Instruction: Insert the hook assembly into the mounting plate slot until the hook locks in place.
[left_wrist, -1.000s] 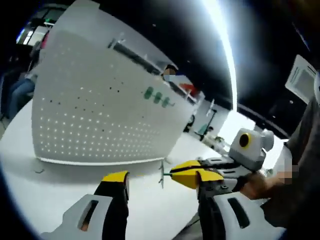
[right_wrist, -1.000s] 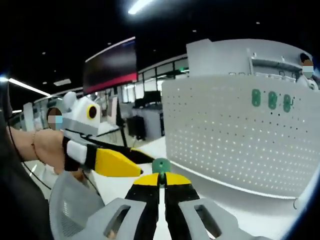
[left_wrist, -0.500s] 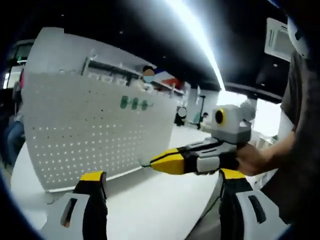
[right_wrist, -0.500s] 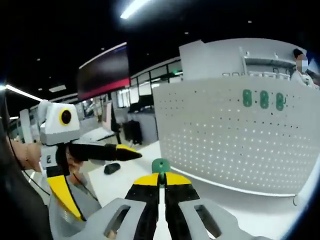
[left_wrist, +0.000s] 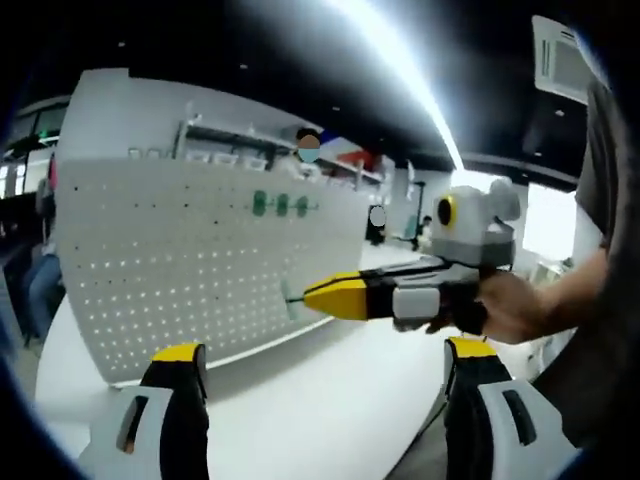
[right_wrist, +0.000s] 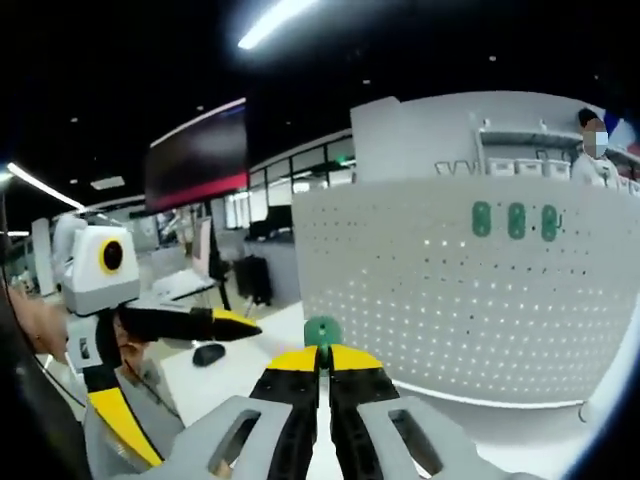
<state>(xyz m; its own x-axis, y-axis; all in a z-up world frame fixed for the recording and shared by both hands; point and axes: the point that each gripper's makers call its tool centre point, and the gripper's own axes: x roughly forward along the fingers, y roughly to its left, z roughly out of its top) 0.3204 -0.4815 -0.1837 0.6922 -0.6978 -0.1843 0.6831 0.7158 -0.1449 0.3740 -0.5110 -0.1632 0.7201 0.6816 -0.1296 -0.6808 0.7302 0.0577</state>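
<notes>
On the white counter (left_wrist: 300, 390) a white perforated plate (left_wrist: 190, 270) stands upright, with three green hooks (left_wrist: 282, 205) already seated in a row near its top edge; in the right gripper view the same plate (right_wrist: 470, 290) and the hooks (right_wrist: 515, 220) sit to the right of centre. Between the closed yellow-tipped jaws of the right tool (right_wrist: 320, 362) a hook (right_wrist: 321, 330) is pinched, its round green head standing just above the tips. From the left gripper view that right tool (left_wrist: 310, 296) reaches in from the right, held by a hand (left_wrist: 510, 305), its tips close to the plate's face with the hook's thin stem (left_wrist: 291, 298) poking toward the holes (whether it touches the plate is not clear). The left tool (left_wrist: 318, 360) has its jaws spread wide with nothing between them, low over the counter. Seen from the right gripper view, the left tool (right_wrist: 235, 325) lies to the left, apart from the plate.
</notes>
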